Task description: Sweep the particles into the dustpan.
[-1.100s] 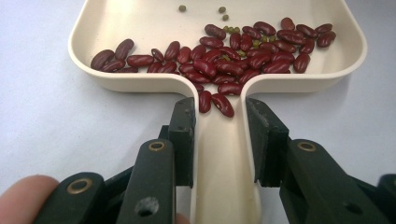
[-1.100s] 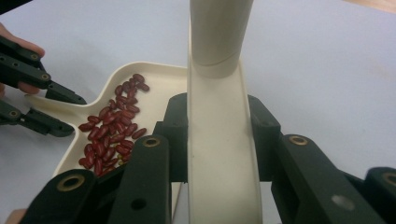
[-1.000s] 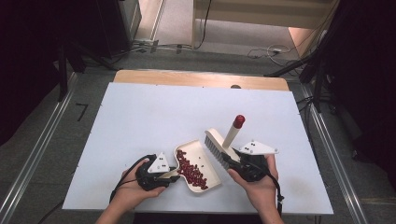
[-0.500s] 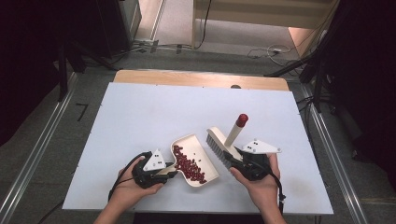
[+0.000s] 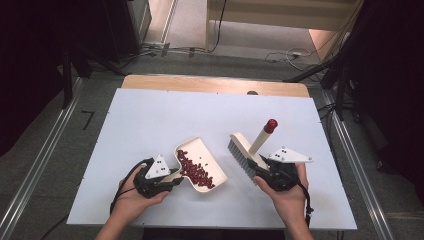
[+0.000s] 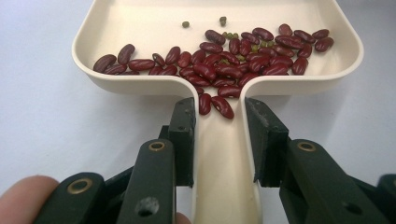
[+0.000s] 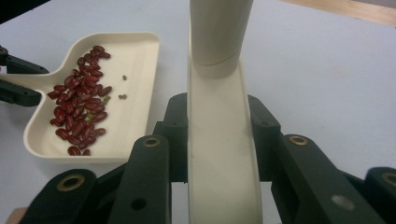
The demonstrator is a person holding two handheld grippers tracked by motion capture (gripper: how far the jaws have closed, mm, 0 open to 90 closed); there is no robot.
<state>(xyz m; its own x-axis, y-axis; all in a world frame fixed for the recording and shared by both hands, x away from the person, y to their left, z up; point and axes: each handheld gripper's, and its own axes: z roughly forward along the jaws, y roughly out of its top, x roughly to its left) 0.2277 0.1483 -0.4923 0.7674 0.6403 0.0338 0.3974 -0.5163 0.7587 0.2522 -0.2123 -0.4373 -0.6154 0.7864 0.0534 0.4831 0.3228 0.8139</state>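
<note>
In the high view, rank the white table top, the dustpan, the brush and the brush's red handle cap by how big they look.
1. white table top
2. dustpan
3. brush, close to the dustpan and slightly smaller
4. red handle cap

We see a white table top (image 5: 150,125) with a bare wooden strip (image 5: 200,84) along its far edge, a cream dustpan (image 5: 212,172) of red beans (image 5: 195,170) near our front edge, resting or lifted we cannot tell
</note>
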